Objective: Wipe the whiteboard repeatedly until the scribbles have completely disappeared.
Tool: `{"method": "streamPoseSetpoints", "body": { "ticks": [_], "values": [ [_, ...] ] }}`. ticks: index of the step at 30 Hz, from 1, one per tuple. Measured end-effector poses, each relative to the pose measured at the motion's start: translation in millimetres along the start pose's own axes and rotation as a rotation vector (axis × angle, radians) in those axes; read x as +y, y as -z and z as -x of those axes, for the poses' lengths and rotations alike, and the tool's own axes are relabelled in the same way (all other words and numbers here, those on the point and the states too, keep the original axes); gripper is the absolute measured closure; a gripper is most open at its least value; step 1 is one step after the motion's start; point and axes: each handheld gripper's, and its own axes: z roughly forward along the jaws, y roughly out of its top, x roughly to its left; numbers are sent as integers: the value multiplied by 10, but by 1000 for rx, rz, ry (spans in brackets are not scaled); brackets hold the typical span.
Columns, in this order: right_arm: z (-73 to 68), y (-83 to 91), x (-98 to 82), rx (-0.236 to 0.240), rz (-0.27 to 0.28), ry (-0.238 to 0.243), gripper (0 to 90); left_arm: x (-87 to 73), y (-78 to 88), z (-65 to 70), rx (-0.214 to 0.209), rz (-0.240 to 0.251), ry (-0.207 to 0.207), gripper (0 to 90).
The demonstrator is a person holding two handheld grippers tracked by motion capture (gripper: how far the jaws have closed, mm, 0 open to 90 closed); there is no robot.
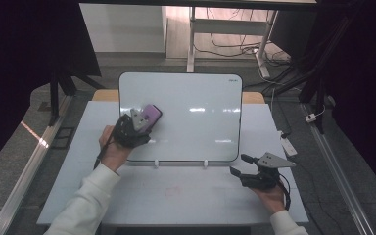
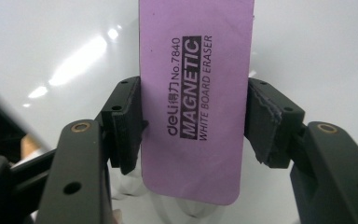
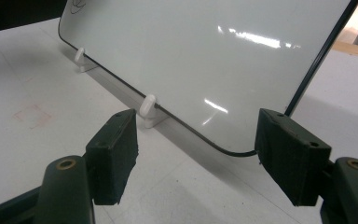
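A purple magnetic whiteboard eraser [image 1: 152,114] [image 2: 196,93] is pressed flat against the left part of a white whiteboard [image 1: 196,117] [image 2: 307,46]. My left gripper [image 1: 144,120] [image 2: 193,121] is shut on it, one pad on each long side. The board [image 3: 205,51] leans back on small white clips [image 1: 155,164] [image 3: 149,109] on the pale table [image 1: 186,196]. My right gripper [image 1: 240,165] [image 3: 196,149] rests low near the board's lower right corner. It is open with nothing between its pads. A bit of black writing [image 3: 79,4] shows near one board corner.
A faint pink mark [image 1: 172,191] [image 3: 32,115] lies on the table in front of the board. Beyond the table stand a desk frame [image 1: 192,34] and loose cables [image 1: 235,46]. A white power strip [image 1: 288,144] lies on the floor to the right.
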Motion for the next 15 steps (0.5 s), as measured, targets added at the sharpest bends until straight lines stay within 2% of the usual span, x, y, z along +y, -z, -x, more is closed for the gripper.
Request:
{"method": "streamPoseSetpoints", "body": {
  "ticks": [3, 5, 9, 15],
  "values": [
    [4, 1, -3, 0, -2, 2, 295, 16, 18, -162, 29, 7, 41, 416],
    [4, -3, -5, 2, 0, 0, 295, 0, 31, -228, 27, 6, 61, 416],
    [1, -6, -6, 3, -2, -2, 295, -75, 42, -195, 48, -10, 34, 416],
    [-5, -4, -4, 3, 1, -2, 295, -278, 69, -127, 6, -28, 38, 416]
  ]
}}
